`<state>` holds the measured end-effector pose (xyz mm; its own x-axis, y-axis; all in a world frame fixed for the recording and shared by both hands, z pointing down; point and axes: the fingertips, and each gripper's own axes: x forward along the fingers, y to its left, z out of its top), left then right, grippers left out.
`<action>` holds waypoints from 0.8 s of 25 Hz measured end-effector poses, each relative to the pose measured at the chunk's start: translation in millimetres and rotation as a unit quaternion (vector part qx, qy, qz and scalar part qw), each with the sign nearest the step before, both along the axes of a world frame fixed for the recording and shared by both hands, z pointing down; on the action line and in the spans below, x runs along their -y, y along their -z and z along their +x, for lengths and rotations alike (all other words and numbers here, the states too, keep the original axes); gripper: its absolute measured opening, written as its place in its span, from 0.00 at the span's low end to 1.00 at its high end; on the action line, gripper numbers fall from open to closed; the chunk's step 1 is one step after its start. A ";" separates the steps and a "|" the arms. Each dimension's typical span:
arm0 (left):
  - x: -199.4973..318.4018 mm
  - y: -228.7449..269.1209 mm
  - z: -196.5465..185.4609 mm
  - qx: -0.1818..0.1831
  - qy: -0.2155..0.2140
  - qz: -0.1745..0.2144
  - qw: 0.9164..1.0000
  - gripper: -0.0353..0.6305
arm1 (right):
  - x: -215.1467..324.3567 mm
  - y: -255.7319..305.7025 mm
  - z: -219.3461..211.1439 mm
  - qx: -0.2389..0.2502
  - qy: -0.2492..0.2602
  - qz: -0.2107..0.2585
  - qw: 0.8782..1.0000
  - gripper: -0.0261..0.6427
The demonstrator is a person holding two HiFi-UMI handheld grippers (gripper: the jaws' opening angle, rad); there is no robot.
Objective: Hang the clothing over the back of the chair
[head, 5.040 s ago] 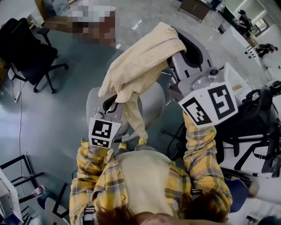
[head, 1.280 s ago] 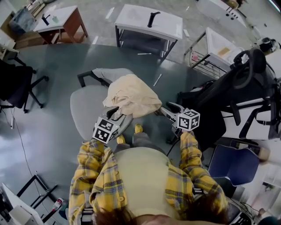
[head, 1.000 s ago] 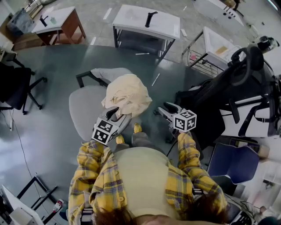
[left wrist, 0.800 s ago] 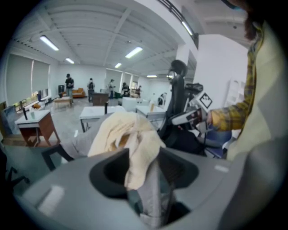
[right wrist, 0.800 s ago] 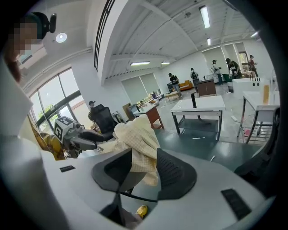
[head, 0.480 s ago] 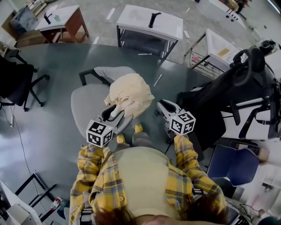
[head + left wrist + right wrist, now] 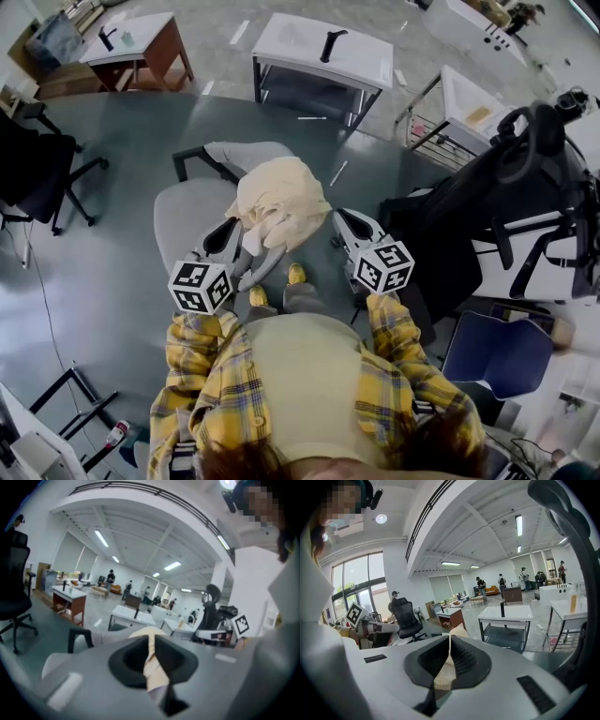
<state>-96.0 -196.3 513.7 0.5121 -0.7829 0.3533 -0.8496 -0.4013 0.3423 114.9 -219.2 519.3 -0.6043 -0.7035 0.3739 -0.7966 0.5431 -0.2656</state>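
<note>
Over the chair [image 7: 183,220], left gripper [image 7: 236,230] and right gripper [image 7: 339,218] have just clamped clothing [image 7: 281,190] bunched crosswise.

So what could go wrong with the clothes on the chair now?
The left gripper and right gripper have just been closing their fingers, and each now pinches only a thin fold of the cream clothing. A fold could slip out when it is pulled. The clothing is also bunched in a heap on the grey chair, so it might end up hanging lopsided and slide off.
</note>
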 end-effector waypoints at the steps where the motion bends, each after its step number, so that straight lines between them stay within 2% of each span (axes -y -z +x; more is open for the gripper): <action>1: 0.9 1.2 -2.1 -0.001 0.007 0.000 1.000 0.10 | 0.3 1.4 -1.6 -0.002 -0.001 0.002 1.000 0.07; 4: 1.7 4.0 -5.4 0.011 0.021 0.005 1.000 0.06 | 0.0 5.2 -6.4 -0.001 -0.002 0.006 1.000 0.07; 20: 2.4 7.0 -7.0 0.040 0.045 0.004 0.998 0.06 | 3.8 17.3 -29.1 -0.016 -0.011 0.018 1.000 0.06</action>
